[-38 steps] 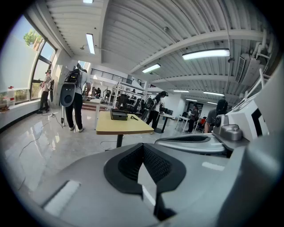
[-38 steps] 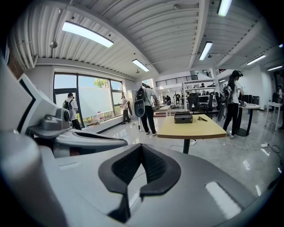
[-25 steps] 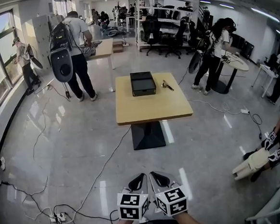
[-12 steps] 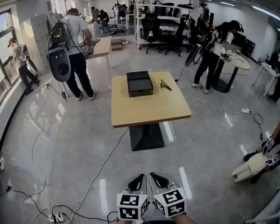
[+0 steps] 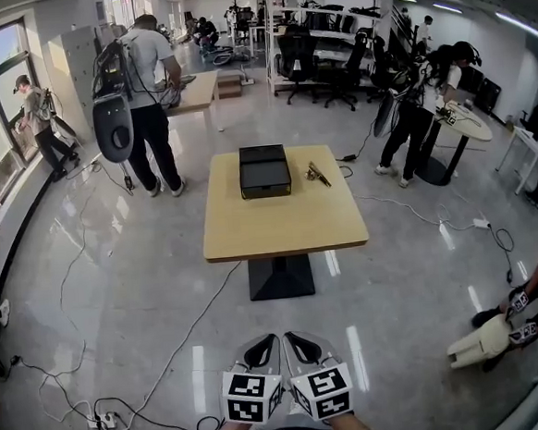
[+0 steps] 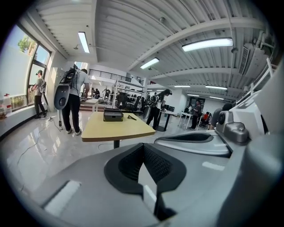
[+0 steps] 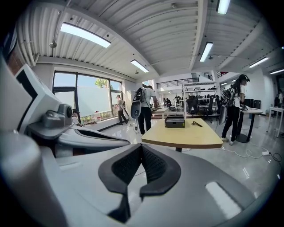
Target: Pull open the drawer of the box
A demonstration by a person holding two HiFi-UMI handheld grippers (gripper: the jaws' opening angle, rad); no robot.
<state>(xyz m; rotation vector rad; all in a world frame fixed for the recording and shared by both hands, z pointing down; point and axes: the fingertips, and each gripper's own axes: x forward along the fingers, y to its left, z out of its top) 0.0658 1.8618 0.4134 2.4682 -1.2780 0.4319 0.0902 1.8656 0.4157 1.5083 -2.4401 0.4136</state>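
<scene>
- The black box (image 5: 265, 171) sits near the far edge of the wooden table (image 5: 284, 231), about midway along it; its drawer looks shut, though it is too distant to be sure.
- A small metal object (image 5: 319, 173) lies just right of the box.
- Left gripper (image 5: 262, 348): jaws together, empty, well short of the table.
- Right gripper (image 5: 301, 344): jaws likewise closed on nothing, just beside the left.

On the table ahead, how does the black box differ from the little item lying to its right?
The black box is far bigger than the small item. The box is squarish and low; the item is thin, lying diagonally. The box is black; the item looks brassy. Both sit apart on the far half of the table.
</scene>
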